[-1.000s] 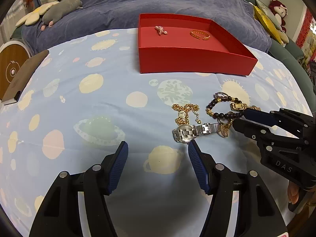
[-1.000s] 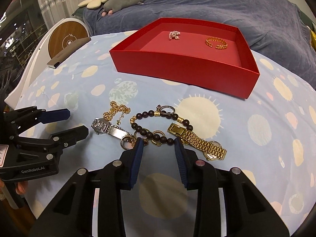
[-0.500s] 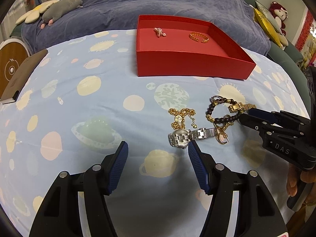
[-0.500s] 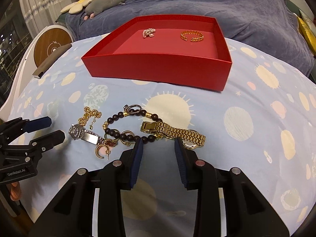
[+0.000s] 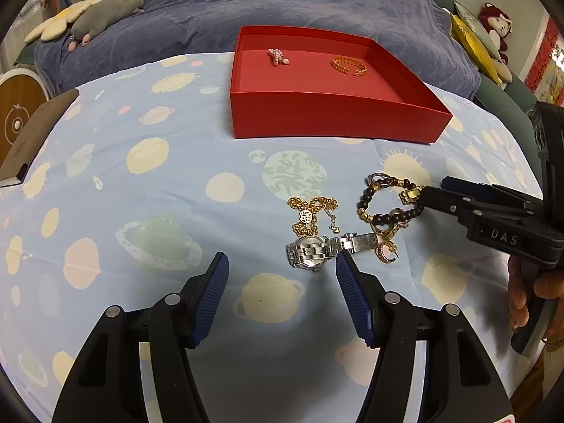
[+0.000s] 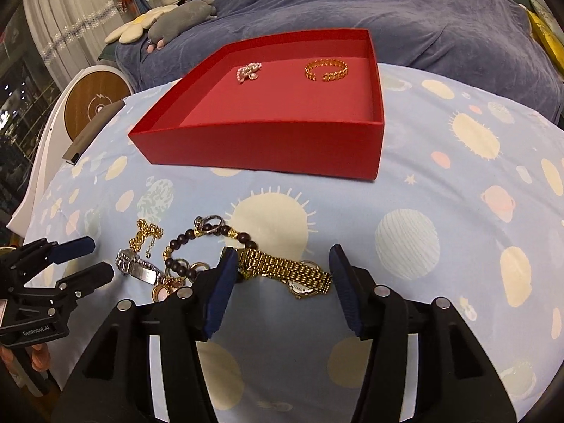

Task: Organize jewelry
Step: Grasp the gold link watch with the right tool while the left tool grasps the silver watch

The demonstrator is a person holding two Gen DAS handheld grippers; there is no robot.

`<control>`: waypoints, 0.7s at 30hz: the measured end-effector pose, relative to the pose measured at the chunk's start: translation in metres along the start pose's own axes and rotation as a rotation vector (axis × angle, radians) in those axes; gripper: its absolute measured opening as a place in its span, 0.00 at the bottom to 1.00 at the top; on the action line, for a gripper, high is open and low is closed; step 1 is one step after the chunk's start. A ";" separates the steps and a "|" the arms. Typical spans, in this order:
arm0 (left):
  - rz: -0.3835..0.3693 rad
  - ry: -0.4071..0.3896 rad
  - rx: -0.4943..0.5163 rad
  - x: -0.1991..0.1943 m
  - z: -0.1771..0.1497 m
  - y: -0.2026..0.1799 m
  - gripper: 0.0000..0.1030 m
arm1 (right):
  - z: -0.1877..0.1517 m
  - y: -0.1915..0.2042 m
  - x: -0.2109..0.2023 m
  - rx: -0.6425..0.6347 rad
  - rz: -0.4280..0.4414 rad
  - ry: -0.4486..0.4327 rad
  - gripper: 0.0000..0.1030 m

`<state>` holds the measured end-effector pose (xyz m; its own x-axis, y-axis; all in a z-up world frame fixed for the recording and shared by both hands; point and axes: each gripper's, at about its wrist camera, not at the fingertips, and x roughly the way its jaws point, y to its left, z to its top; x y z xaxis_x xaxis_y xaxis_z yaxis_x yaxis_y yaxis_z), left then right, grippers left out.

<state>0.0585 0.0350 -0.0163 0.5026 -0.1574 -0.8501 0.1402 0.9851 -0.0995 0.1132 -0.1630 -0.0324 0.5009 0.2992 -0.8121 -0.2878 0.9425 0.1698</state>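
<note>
Gold watch [image 6: 285,273] lying flat on the planet-print bedspread [image 6: 440,183], on the near side of the red box [image 6: 268,144], well apart from its front wall. Set crosswise between the jaws of the right gripper [image 6: 282,282], the band spanning most of the gap: jaws spreading at this moment, pads not pressing, so released rather than grasping, probably widening to straddle the band.

Just left of the watch, still on the near side of the box, a tangle: dark bead bracelet [image 6: 197,243] with a silver ring, hoop earrings [image 5: 386,246], silver watch [image 5: 313,252] and gold chain [image 5: 312,209], touching or overlapping, which likely explains starting from the pile's outer piece.

Inside the box, only 2 pieces, both near its far wall and apart from each other: pink bead piece [image 6: 248,70] and gold cuff bracelet [image 6: 326,69]. Spaced out, apparently to leave floor for the rest.

Left gripper [image 5: 282,275] poised over bare bedspread near the silver watch, on the near side of the box, jaws parted with nothing between them, seemingly waiting its turn. Fingers of 1 hand [image 5: 528,292] wrapped on the right gripper's handle.

Task early: 2 in, most still out.
</note>
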 end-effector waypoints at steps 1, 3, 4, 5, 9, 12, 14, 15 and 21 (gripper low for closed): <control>-0.001 0.000 0.000 0.000 0.000 0.001 0.59 | -0.002 0.005 0.000 -0.030 -0.003 0.008 0.50; -0.003 -0.002 -0.001 -0.001 0.000 0.003 0.59 | -0.006 0.014 -0.002 -0.070 -0.016 0.034 0.42; 0.000 -0.003 -0.002 0.000 0.000 0.003 0.59 | -0.009 0.017 -0.003 -0.086 -0.023 0.044 0.41; 0.003 -0.001 -0.003 0.000 0.000 0.004 0.59 | -0.012 0.020 -0.005 -0.095 -0.021 0.054 0.38; -0.001 0.008 -0.021 0.001 -0.001 0.007 0.59 | -0.021 0.028 -0.012 -0.110 0.010 0.099 0.30; -0.008 0.007 -0.024 0.001 0.000 0.006 0.59 | -0.020 0.031 -0.012 -0.116 -0.013 0.084 0.31; -0.006 0.003 -0.017 0.000 0.001 0.004 0.59 | -0.018 0.033 -0.008 -0.122 -0.029 0.071 0.32; -0.006 0.002 -0.013 0.000 0.001 0.003 0.59 | -0.017 0.034 -0.006 -0.125 -0.036 0.062 0.32; -0.012 0.005 -0.001 0.002 -0.002 0.004 0.59 | -0.019 0.032 -0.009 -0.116 -0.049 0.054 0.23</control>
<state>0.0580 0.0385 -0.0191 0.4970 -0.1687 -0.8512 0.1454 0.9832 -0.1100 0.0844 -0.1378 -0.0304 0.4724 0.2422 -0.8475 -0.3579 0.9314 0.0666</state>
